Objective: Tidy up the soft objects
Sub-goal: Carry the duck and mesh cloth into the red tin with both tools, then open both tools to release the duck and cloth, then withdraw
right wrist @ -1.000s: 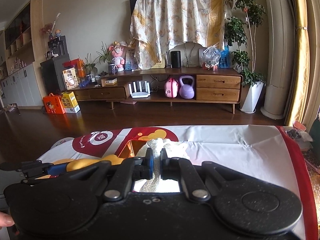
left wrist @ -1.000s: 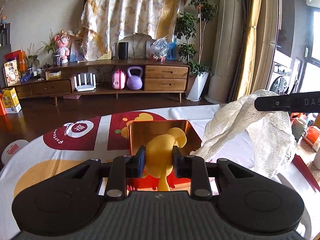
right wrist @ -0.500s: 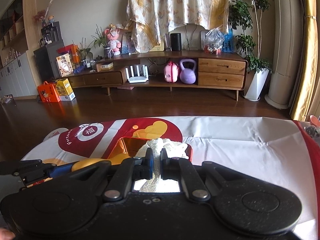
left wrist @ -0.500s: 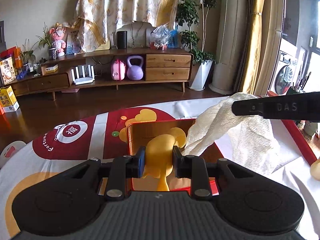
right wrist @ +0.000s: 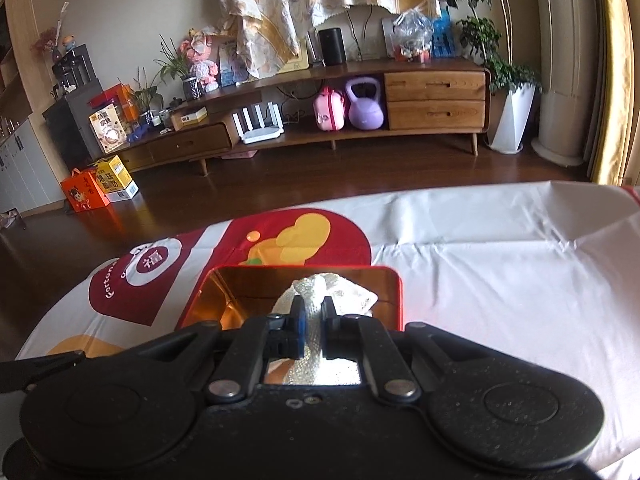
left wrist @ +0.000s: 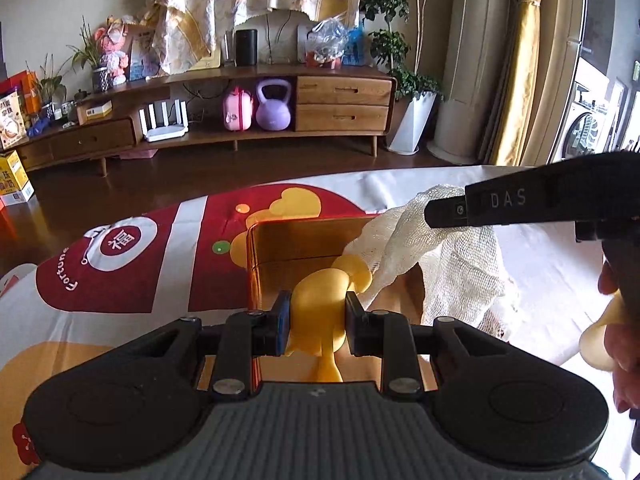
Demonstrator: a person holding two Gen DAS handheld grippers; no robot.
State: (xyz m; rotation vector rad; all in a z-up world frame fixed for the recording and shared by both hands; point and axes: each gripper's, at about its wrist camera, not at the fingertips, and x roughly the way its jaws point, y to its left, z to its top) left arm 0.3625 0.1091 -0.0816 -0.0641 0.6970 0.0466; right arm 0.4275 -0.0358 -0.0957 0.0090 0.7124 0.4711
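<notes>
Yellow soft toy (left wrist: 318,300) pinched in left tool (left wrist: 316,318), white mesh cloth (right wrist: 320,300) pinched in right tool (right wrist: 312,330); both over red tin (right wrist: 394,292), frame centre. Step: depositing. Next: lower, release.

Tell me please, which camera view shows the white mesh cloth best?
The left wrist view: there the white mesh cloth hangs from the right gripper over the tin box. In the right wrist view the gripper hides most of it; only a bunch shows.

Tin (right wrist: 394,300) mouth: cloth (right wrist: 332,292)-blocked right; left free
</notes>
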